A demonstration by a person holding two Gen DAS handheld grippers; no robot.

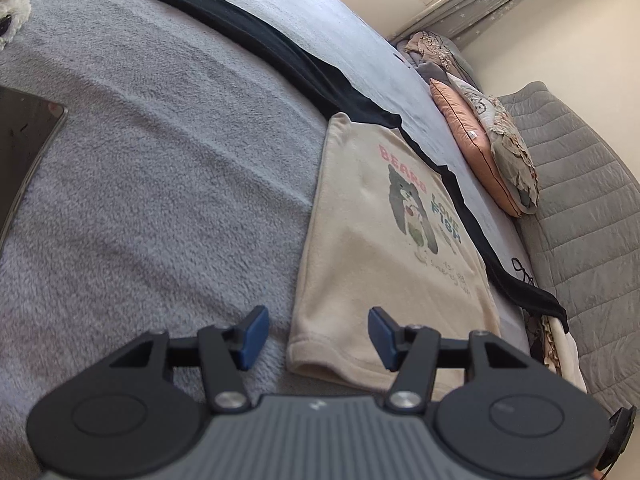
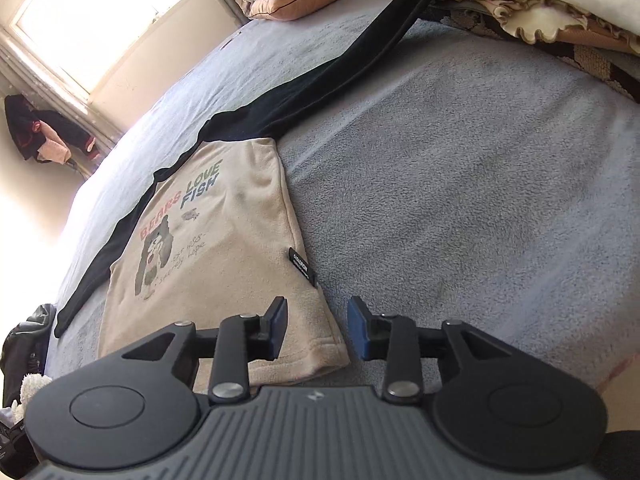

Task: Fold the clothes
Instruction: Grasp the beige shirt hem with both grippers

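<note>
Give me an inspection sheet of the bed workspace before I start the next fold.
Surface: grey fleece blanket over the bed, fairly smooth.
Job's things: beige fleece top with bear print, lying flat, print up; long black garment stretched out beyond it, its edge under the top's far end.
Clutter: dark flat tablet-like slab on the blanket; pink pillow and frilled bedding at the far edge.
Grippers: left gripper open over the top's near hem; right gripper open over its near corner; neither holds cloth.
Cables: nothing seen.
Surroundings: bright window; clothes hanging by the wall; grey quilted cover beside the bed.
</note>
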